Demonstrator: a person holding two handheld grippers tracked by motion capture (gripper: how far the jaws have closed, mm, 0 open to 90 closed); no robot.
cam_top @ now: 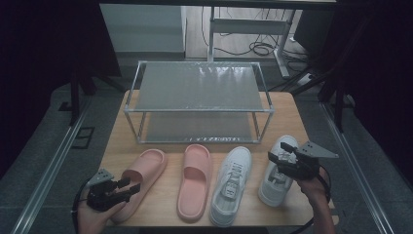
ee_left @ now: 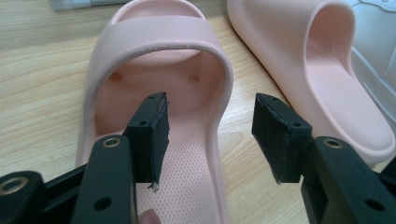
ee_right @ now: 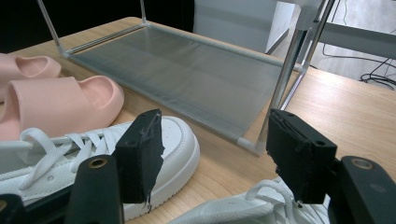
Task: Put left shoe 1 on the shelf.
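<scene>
Two pink slides and two white sneakers lie in a row on the wooden table. My left gripper [cam_top: 131, 186] [ee_left: 210, 135] is open over the heel of the left pink slide [cam_top: 141, 178] [ee_left: 154, 93], one jaw inside the footbed and one outside its right wall. The second pink slide [cam_top: 195, 180] [ee_left: 327, 70] [ee_right: 56, 105] lies beside it. My right gripper [cam_top: 281, 153] [ee_right: 215, 154] is open just above the right white sneaker [cam_top: 276, 175] [ee_right: 243, 207], holding nothing. The left white sneaker [cam_top: 231, 185] [ee_right: 93, 149] lies between the slide and that sneaker.
A two-tier metal-framed shoe rack [cam_top: 197, 100] [ee_right: 187, 74] with grey shelves stands at the back of the table [cam_top: 292, 117]. Behind it on the floor are desk legs and cables [cam_top: 258, 48]. Dark curtains flank both sides.
</scene>
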